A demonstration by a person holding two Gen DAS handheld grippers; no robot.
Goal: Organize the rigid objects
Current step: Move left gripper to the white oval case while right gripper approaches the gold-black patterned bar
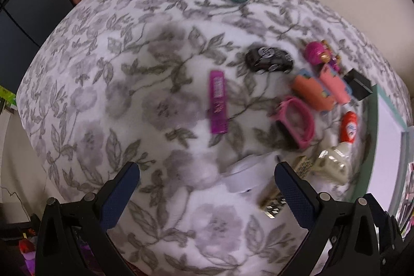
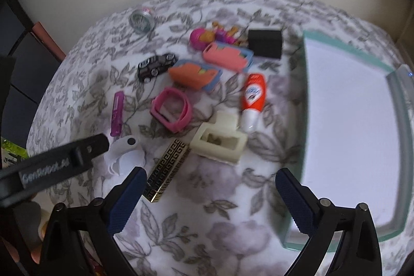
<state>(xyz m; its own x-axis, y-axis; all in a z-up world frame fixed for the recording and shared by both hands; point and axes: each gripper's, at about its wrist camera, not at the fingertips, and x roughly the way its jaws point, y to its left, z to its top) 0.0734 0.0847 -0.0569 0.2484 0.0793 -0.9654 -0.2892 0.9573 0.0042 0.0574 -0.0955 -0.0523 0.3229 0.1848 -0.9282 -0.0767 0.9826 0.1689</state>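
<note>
We see both grippers spread, holding nothing: left gripper (image 1: 207,181), right gripper (image 2: 209,185). Toys lie scattered on floral cloth; white tray (image 2: 346,120) sits right, bare. We judge gold bar (image 2: 165,170) nearest; approach across short width, close slowly.

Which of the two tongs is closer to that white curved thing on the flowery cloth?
Left. The left tongs hang open right over the white curved piece, one finger reaching its edge in the right view. The right tongs sit open, off to its side, above the cloth.
</note>
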